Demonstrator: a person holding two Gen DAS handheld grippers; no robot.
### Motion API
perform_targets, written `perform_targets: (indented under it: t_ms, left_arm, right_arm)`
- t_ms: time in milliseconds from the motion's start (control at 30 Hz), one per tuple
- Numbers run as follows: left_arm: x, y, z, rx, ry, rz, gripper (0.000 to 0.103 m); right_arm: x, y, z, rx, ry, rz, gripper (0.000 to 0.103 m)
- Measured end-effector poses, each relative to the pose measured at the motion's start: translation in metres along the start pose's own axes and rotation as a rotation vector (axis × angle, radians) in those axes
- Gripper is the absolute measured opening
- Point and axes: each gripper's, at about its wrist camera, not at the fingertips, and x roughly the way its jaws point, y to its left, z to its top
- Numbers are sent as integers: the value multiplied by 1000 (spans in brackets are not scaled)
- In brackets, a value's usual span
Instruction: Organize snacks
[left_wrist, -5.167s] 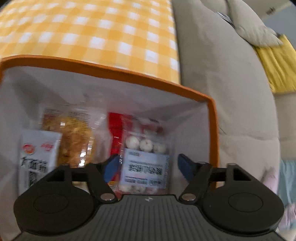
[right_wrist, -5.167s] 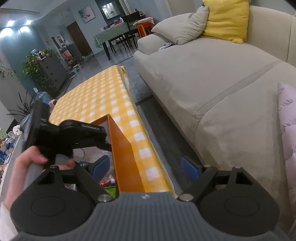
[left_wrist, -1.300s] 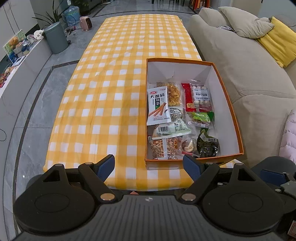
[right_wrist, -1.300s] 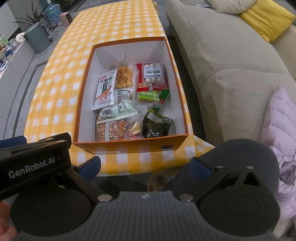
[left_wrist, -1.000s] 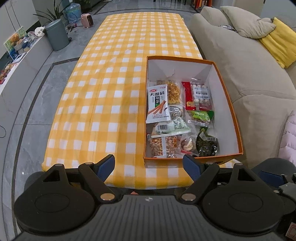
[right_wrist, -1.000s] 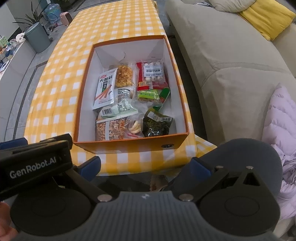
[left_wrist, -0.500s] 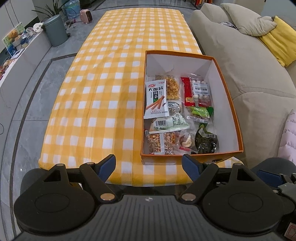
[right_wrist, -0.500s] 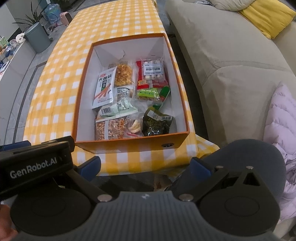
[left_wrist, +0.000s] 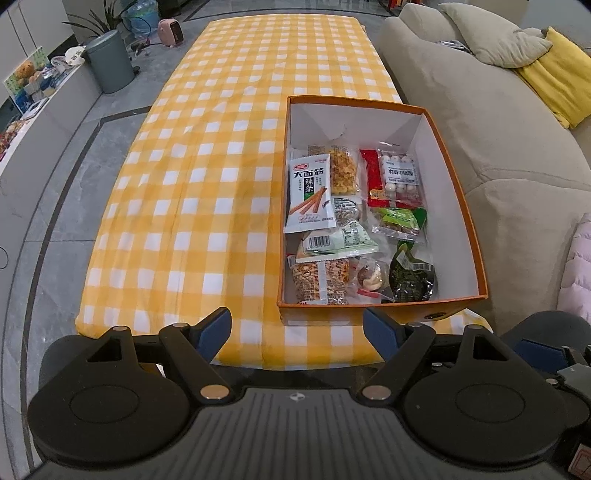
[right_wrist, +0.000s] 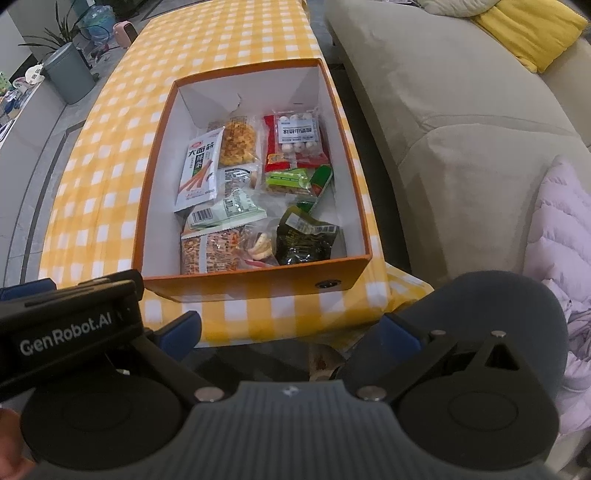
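**Both grippers apart, empty, short of the box**

Left gripper (left_wrist: 297, 326) and right gripper (right_wrist: 291, 330): fingers spread, nothing held, both low in frame off the near table edge.

All the snack packets I can see lie in the orange cardboard box with white inside (left_wrist: 456, 192), centre-right of the left view, on the yellow-and-white checked tablecloth (left_wrist: 207, 184). Cloth outside the box is bare.

Handling, my guess: light, crinkly, slippery film, contents crushable. Pinch at a sealed edge. White stick-snack packet (left_wrist: 309, 194) overlaps its neighbours, so it lifts cleanest. Dark green pouch (right_wrist: 304, 236) sits close to the near wall.

Box walls crowd the left column. Beige sofa (left_wrist: 480, 110) right, clear of the work.
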Motion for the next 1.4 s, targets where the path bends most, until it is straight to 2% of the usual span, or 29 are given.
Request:
perform_targets:
  t_ms: [233, 400, 867, 1400]
  left_arm:
    - [2, -1, -6, 10, -11, -10, 95]
    - [2, -2, -14, 18, -52, 9, 95]
    - [18, -1, -37, 24, -44, -2, 95]
    - [11, 3, -40, 12, -57, -20, 95]
  right_arm:
    - [-2, -1, -6, 3, -10, -10, 100]
    - [1, -3, -11, 10, -31, -5, 100]
    - [18, -7, -35, 8, -29, -8, 100]
    - [10, -1, -39, -15, -71, -5, 100]
